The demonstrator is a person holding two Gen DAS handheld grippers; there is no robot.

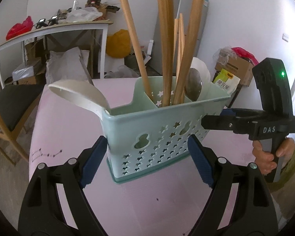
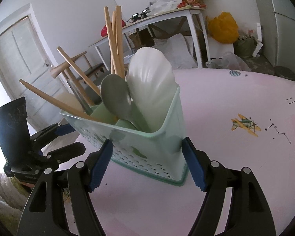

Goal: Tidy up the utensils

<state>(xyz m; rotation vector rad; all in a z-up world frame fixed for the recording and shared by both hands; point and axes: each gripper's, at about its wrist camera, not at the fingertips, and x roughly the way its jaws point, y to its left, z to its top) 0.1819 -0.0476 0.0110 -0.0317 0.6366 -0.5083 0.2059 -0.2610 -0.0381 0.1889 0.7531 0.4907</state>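
Jaws wide on both grippers — left gripper [image 1: 147,157] and right gripper [image 2: 147,163] each straddle utensil caddy [image 1: 163,133], pads apart.

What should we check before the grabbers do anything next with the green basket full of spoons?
1. Basket upright on the pink table: ok.
2. Left gripper fingers spread wide at the basket's left end: ok.
3. Right gripper fingers spread wide at the other end: ok.
4. Fingers actually pressing the basket walls: cannot tell.
5. Wooden handles, metal spoon and white scoop all inside compartments: ok.
6. White ladle hanging out over the rim, could tip: not ok.
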